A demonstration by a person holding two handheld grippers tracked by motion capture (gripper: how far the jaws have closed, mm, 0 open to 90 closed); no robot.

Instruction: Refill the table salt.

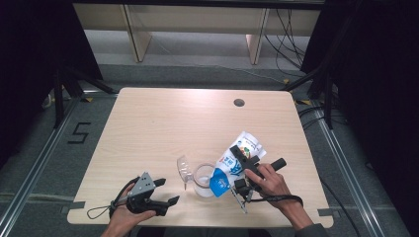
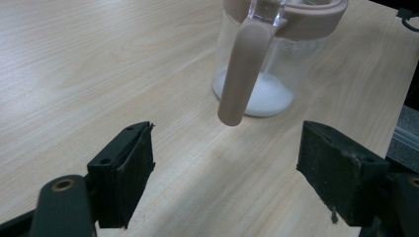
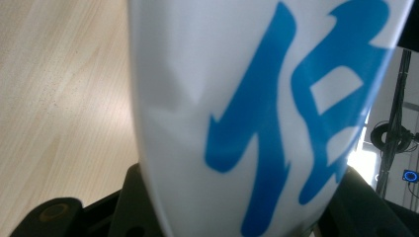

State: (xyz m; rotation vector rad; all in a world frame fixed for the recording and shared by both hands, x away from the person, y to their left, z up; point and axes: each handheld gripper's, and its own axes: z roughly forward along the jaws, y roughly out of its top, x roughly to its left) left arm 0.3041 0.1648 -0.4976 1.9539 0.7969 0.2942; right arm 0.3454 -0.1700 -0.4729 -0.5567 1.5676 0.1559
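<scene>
White and blue, the pouch is clamped between the jaws of the right gripper and tipped, its blue end down over the mouth of the clear jug, which stands near the front edge of the wooden table. White powder already lies at the bottom of the jug, so I judge the pouring step is in hand. Left gripper rests beside it with jaws wide, holding nothing. Next, the pouch probably needs more tilt while its opening stays above the pink rim.
</scene>
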